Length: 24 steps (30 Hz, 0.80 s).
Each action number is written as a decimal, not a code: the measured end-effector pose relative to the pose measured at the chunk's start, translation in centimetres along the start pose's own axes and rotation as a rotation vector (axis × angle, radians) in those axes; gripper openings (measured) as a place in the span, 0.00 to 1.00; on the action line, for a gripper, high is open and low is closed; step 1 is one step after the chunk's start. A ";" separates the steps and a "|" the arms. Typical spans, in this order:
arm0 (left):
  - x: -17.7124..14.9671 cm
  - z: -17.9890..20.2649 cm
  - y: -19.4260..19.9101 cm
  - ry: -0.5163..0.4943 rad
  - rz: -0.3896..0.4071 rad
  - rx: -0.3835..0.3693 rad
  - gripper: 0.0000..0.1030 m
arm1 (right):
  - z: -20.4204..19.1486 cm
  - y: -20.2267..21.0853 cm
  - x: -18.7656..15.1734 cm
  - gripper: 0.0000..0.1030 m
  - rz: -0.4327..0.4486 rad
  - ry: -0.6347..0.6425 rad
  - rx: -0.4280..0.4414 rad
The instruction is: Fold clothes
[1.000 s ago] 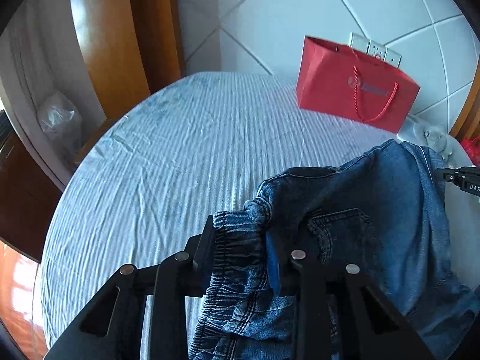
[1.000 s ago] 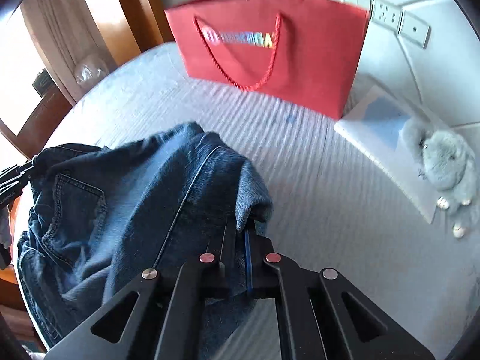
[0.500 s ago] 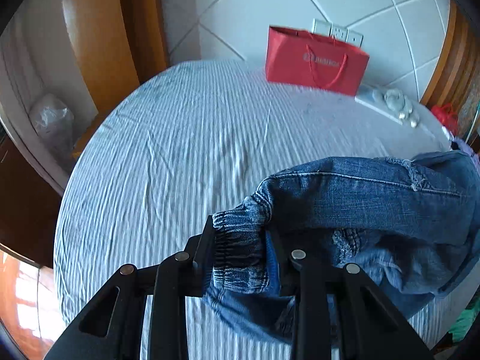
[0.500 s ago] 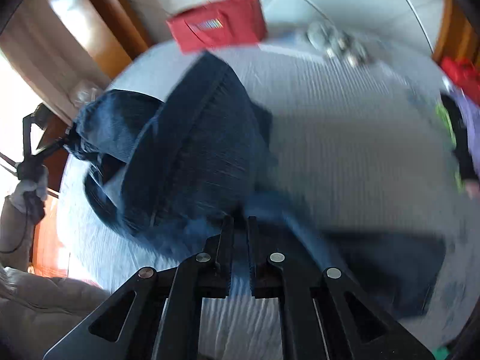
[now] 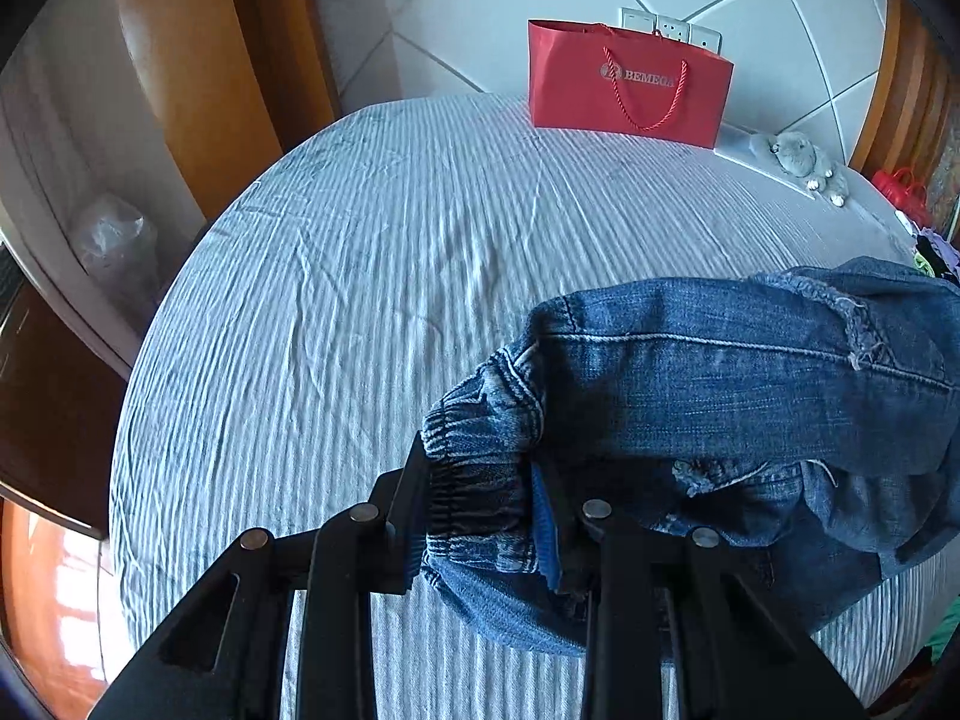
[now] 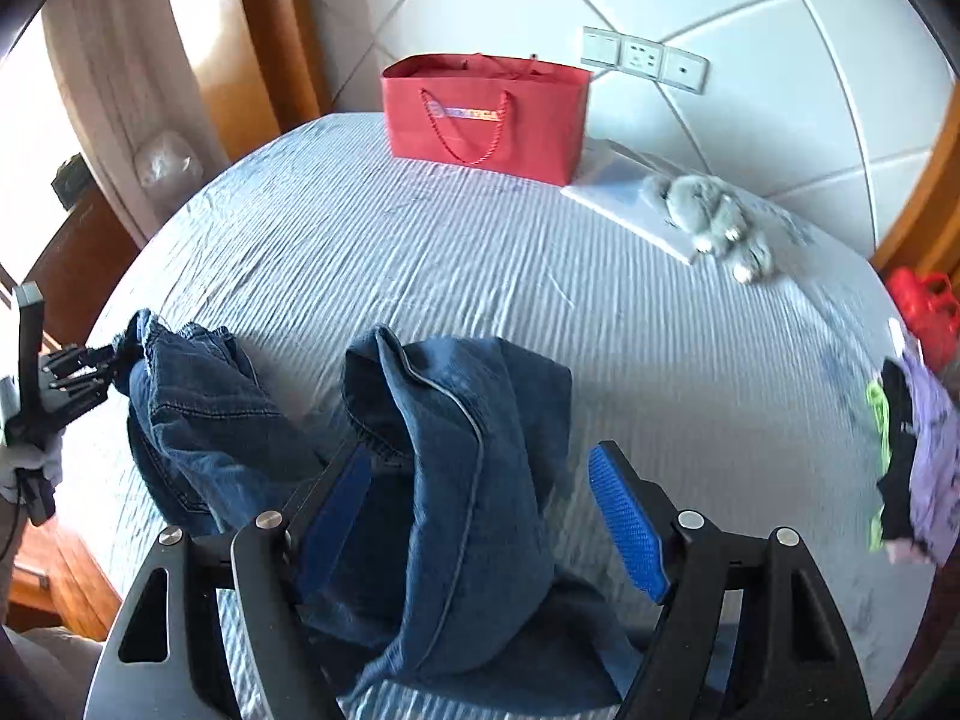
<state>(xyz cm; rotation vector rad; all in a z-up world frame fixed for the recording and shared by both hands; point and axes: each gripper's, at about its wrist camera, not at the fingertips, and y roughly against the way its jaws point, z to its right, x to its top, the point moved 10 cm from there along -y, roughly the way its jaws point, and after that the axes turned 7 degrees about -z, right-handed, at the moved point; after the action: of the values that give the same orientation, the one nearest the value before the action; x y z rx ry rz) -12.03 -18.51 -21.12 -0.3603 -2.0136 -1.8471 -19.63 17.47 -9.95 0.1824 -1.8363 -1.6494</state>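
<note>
Blue jeans [image 5: 708, 396] lie bunched on the striped bed sheet [image 5: 384, 276]. My left gripper [image 5: 480, 498] is shut on the jeans' elastic waistband and holds it just above the sheet. In the right wrist view the jeans [image 6: 456, 480] hang in a fold between the blue pads [image 6: 624, 516] of my right gripper [image 6: 480, 498], whose jaws stand wide open with the denim loose between them. The left gripper [image 6: 78, 372] shows at the far left of that view, gripping the waistband end.
A red paper bag [image 6: 486, 111] stands at the head of the bed against the white padded headboard. A grey plush toy [image 6: 708, 219] lies on a white pad beside it. Several other clothes [image 6: 912, 450] lie at the bed's right edge. A wooden frame borders the left.
My right gripper has opened and let go of the jeans leg. Both grippers have pulled back from the headboard, and the jeans have dropped lower onto the sheet. The left gripper still holds the waistband.
</note>
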 end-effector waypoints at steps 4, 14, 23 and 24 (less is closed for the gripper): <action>0.4 -0.3 0.6 0.013 0.014 -0.009 0.28 | -4.0 -3.8 1.4 0.73 -0.073 0.185 -0.074; 3.8 -2.5 2.8 0.118 0.078 -0.025 0.27 | 2.0 -7.7 4.3 0.04 -0.059 0.062 -0.122; 14.7 -7.6 1.9 0.259 0.162 0.043 0.28 | 22.3 2.9 -4.2 0.16 0.377 -0.719 0.028; 15.8 -7.3 0.1 0.264 0.130 0.033 0.29 | 23.4 1.6 -6.1 0.51 0.341 -0.769 0.034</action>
<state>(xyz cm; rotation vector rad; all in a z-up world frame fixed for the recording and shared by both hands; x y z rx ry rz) -25.32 -26.86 -13.52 -0.2189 -1.7970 -1.6837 -27.19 40.54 -10.60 -0.8149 -2.2647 -1.5455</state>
